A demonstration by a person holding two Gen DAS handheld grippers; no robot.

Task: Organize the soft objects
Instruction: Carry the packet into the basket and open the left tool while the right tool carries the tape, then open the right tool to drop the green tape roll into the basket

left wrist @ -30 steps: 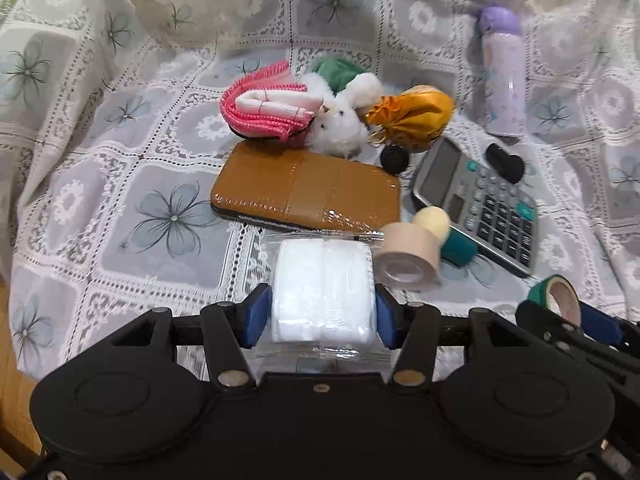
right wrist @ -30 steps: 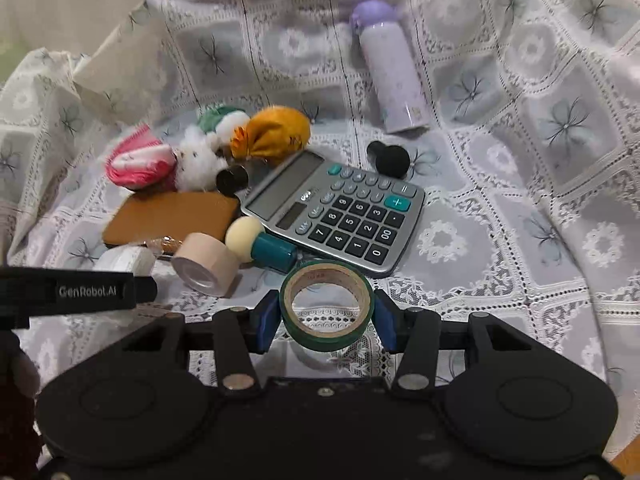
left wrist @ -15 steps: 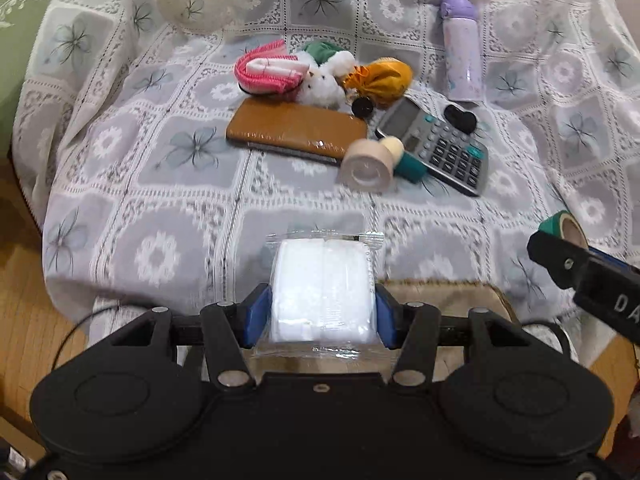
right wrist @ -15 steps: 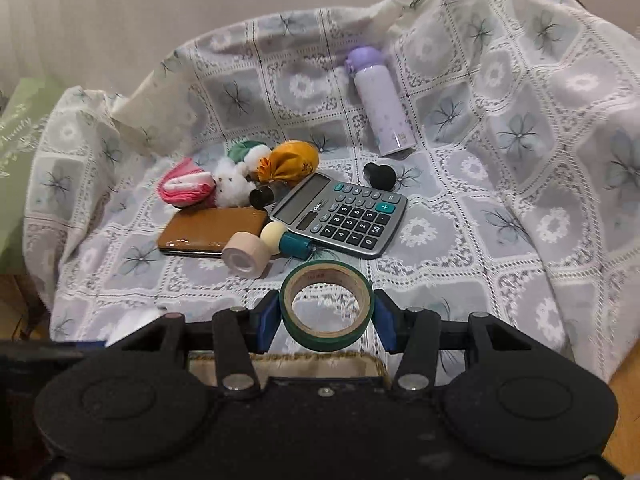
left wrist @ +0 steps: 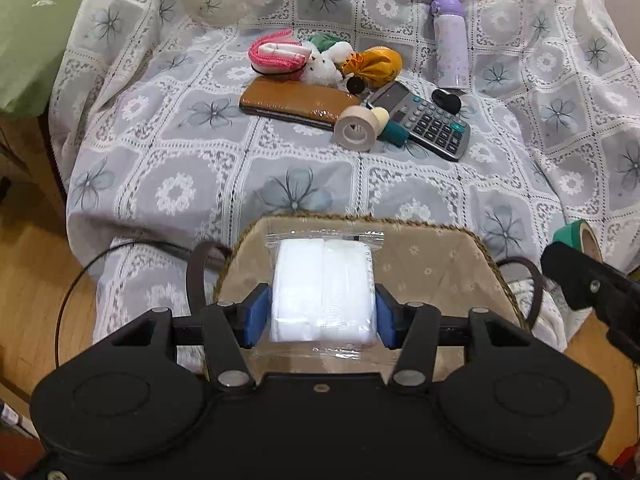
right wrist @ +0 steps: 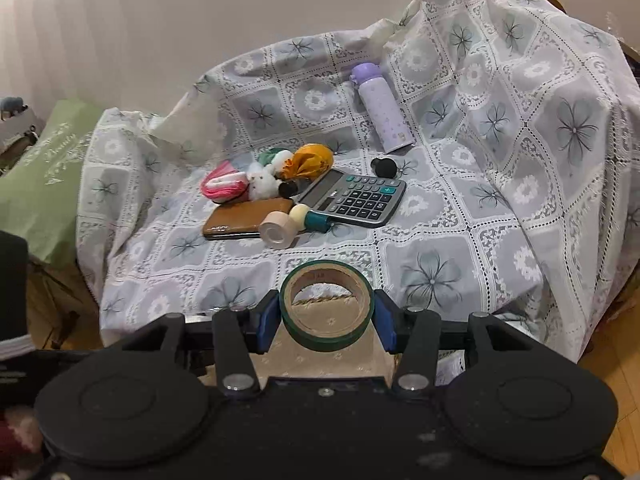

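Note:
My left gripper [left wrist: 322, 316] is shut on a white pack of cotton pads [left wrist: 323, 290] in clear wrap, held above a fabric-lined woven basket [left wrist: 432, 252] in front of the covered seat. My right gripper [right wrist: 326, 318] is shut on a green tape roll [right wrist: 327, 306], also over the basket [right wrist: 320, 356]; the roll shows at the right edge of the left wrist view [left wrist: 580, 236]. On the floral cloth lie a pink knitted item [left wrist: 276, 56], a white plush toy [left wrist: 326, 66] and an orange fabric pouch [left wrist: 376, 64].
Also on the cloth are a brown wallet [left wrist: 298, 102], a beige tape roll [left wrist: 356, 132], a calculator [left wrist: 422, 122], a purple bottle [left wrist: 450, 42] and a black knob [left wrist: 446, 100]. A green cushion [left wrist: 32, 32] lies at left. Wooden floor [left wrist: 36, 256] surrounds the basket.
Both grippers have pulled back from the cloth with their loads and now hang over the basket in front of the seat. The items on the cloth have not moved.

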